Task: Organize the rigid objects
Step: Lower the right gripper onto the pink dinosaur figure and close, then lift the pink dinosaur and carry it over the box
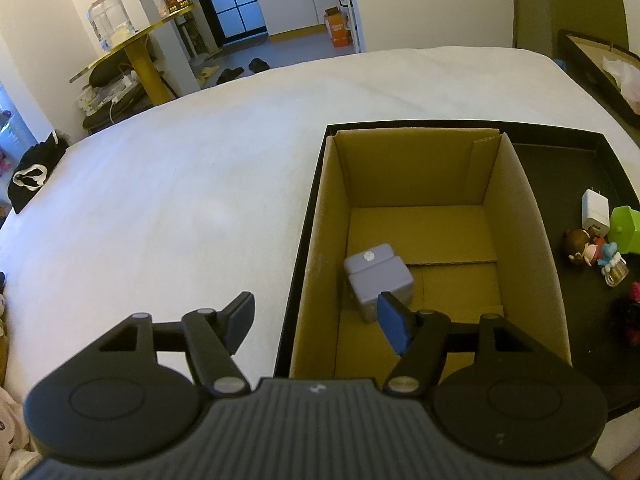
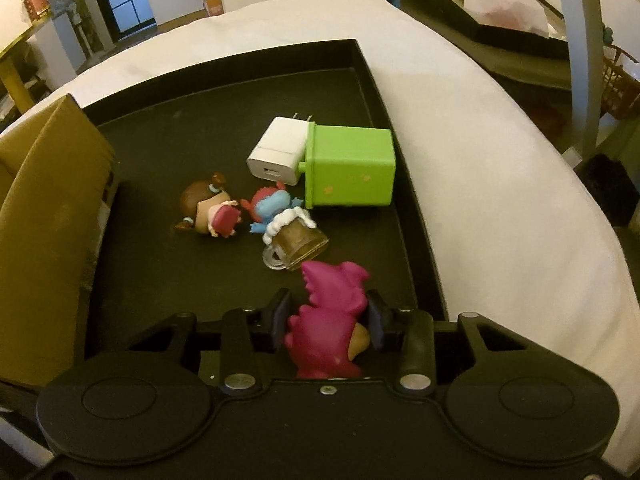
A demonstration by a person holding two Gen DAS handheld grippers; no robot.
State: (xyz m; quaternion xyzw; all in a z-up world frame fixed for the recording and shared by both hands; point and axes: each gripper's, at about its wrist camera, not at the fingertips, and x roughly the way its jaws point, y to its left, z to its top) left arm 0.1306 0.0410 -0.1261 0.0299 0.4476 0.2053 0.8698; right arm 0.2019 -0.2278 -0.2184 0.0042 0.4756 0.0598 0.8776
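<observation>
- Right gripper (image 2: 328, 322): jaws closed narrow on a magenta plastic dragon-like figurine (image 2: 330, 320), one blue pad on each flank. Whether the figurine is lifted or sits on the tray floor cannot be told.
- Left gripper (image 1: 316, 322): jaws spread wide, holding nothing, poised over the near-left corner of the open brown cardboard box (image 1: 520, 216).
- Box position: it stands inside the shallow black tray (image 2: 372, 76), at the tray's left end; the tray lies on a white bed sheet (image 1: 180, 184).
- Box contents: one lavender-grey plastic block (image 1: 378, 280) on the box floor, near the left wall.
- Items loose on the tray floor, right of the box: a white USB wall charger (image 2: 276, 152) touching a lime-green plastic cube container (image 2: 350, 166); a brown-haired doll figurine (image 2: 208, 208) on its side; a small blue-and-red creature figurine (image 2: 272, 204); a miniature clear beer mug with white foam (image 2: 294, 240), tipped over just ahead of the magenta figurine.
- Step in hand, as judged: pick-up of the magenta figurine for transfer into the box.
- Next move calls for: raising the figurine above the box's right wall, carrying it left over the opening, then releasing it on bare cardboard away from the lavender block.
- Caution: the tipped mug lies near the lift path.
</observation>
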